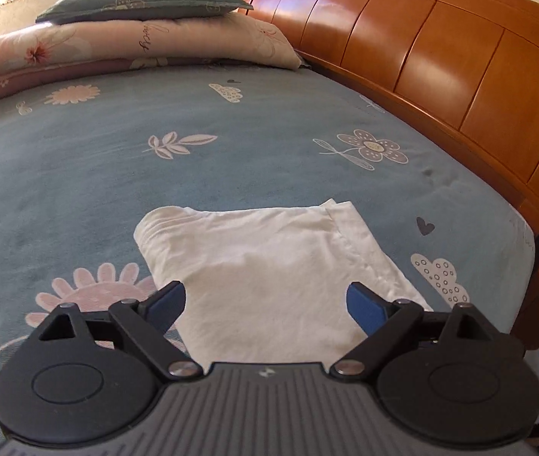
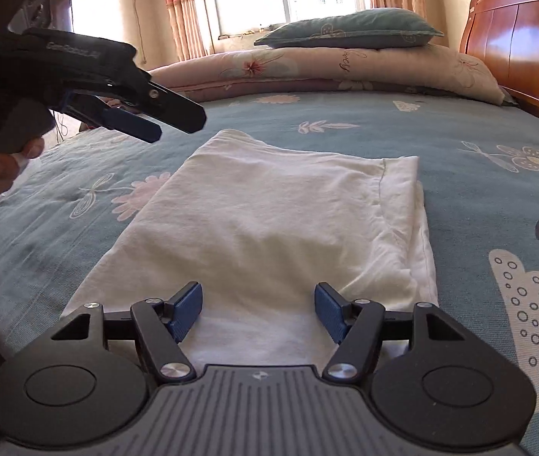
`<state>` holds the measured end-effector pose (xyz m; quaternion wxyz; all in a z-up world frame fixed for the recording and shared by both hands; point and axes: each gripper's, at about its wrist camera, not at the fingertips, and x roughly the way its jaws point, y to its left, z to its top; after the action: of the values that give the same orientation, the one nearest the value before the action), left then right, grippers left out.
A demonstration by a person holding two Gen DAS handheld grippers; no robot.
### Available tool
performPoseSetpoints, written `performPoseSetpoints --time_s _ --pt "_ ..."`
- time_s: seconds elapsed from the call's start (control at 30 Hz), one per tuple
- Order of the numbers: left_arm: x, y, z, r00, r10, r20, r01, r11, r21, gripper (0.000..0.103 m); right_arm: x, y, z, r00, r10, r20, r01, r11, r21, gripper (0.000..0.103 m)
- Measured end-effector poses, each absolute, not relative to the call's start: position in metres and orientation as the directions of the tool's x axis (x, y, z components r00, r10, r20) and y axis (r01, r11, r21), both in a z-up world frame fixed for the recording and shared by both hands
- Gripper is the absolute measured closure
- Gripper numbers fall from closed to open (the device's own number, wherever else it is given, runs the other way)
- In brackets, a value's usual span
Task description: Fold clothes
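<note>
White shirt point(image 2: 269, 228) lay folded flat on the blue bed sheet point(image 2: 478, 197).
Its long side ran away from me toward the pillow point(image 2: 349, 28). My left gripper point(image 2: 174, 125) and right gripper point(image 2: 258, 309) were wide open, holding nothing; free sheet lay around every edge.

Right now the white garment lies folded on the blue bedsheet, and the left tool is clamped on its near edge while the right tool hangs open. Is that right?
Not quite. The left tool is open too, clamped on nothing: the right wrist view shows it raised clear of the white garment. The garment does lie folded on the blue bedsheet, and the right tool hangs open.
</note>
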<state>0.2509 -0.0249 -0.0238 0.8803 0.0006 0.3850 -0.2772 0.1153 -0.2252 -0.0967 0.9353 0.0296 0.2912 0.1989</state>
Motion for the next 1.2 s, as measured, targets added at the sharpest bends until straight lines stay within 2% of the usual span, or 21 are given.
performPoseSetpoints --time_s 0.1,0.2,0.3,0.4,0.47,0.5,0.6,0.63,0.7,0.83,0.97,1.03,1.13,1.2 --pt "0.276 -0.034 -0.053 0.524 -0.46 -0.717 0.456 0.862 -0.22 0.011 0.112 -0.233 -0.1 0.748 0.421 -0.514 -0.377 0.906 0.194 0.033" --pt "0.284 -0.04 -0.073 0.547 -0.405 -0.733 0.45 0.88 -0.15 0.009 0.108 -0.234 -0.102 0.748 0.431 -0.505 -0.405 0.899 0.167 0.033" --pt "0.285 -0.048 -0.069 0.549 -0.366 -0.751 0.477 0.875 -0.077 0.008 0.104 -0.238 -0.102 0.749 0.437 -0.498 -0.422 0.894 0.15 0.033" --pt "0.288 -0.043 -0.056 0.562 -0.395 -0.727 0.478 0.872 -0.104 0.008 0.102 -0.241 -0.099 0.759 0.428 -0.49 -0.407 0.9 0.157 0.031" --pt "0.294 -0.041 -0.052 0.566 -0.41 -0.716 0.471 0.873 -0.128 0.008 0.1 -0.241 -0.096 0.773 0.419 -0.476 -0.394 0.906 0.157 0.026" --pt "0.298 -0.045 -0.055 0.556 -0.41 -0.723 0.471 0.872 -0.133 0.008 0.1 -0.242 -0.095 0.779 0.413 -0.471 -0.387 0.909 0.155 0.022" --pt "0.308 -0.057 -0.072 0.535 -0.371 -0.759 0.461 0.881 -0.107 0.007 0.107 -0.246 -0.097 0.775 0.4 -0.489 -0.361 0.916 0.177 0.022" --pt "0.31 -0.062 -0.078 0.536 -0.351 -0.768 0.454 0.887 -0.088 0.002 0.108 -0.247 -0.098 0.773 0.399 -0.493 -0.354 0.917 0.186 0.022" --pt "0.31 -0.064 -0.079 0.545 -0.339 -0.767 0.432 0.898 -0.09 0.0 0.108 -0.249 -0.098 0.773 0.403 -0.491 -0.349 0.915 0.201 0.022" --pt "0.298 -0.062 -0.061 0.558 -0.325 -0.764 0.398 0.912 -0.097 0.002 0.106 -0.253 -0.096 0.777 0.408 -0.48 -0.34 0.913 0.225 0.022" --pt "0.248 -0.06 -0.039 0.574 -0.363 -0.734 0.448 0.89 -0.089 0.002 0.098 -0.261 -0.088 0.815 0.393 -0.425 -0.316 0.917 0.243 0.019" --pt "0.223 -0.059 -0.039 0.554 -0.39 -0.736 0.466 0.877 -0.114 0.002 0.097 -0.265 -0.087 0.817 0.395 -0.421 -0.307 0.915 0.263 0.016" --pt "0.199 -0.06 -0.055 0.492 -0.422 -0.762 0.483 0.86 -0.165 0.001 0.101 -0.266 -0.093 0.801 0.379 -0.464 -0.279 0.921 0.271 0.016" --pt "0.188 -0.062 -0.065 0.508 -0.394 -0.766 0.481 0.867 -0.127 0.001 0.1 -0.268 -0.093 0.803 0.375 -0.463 -0.276 0.923 0.27 0.016"
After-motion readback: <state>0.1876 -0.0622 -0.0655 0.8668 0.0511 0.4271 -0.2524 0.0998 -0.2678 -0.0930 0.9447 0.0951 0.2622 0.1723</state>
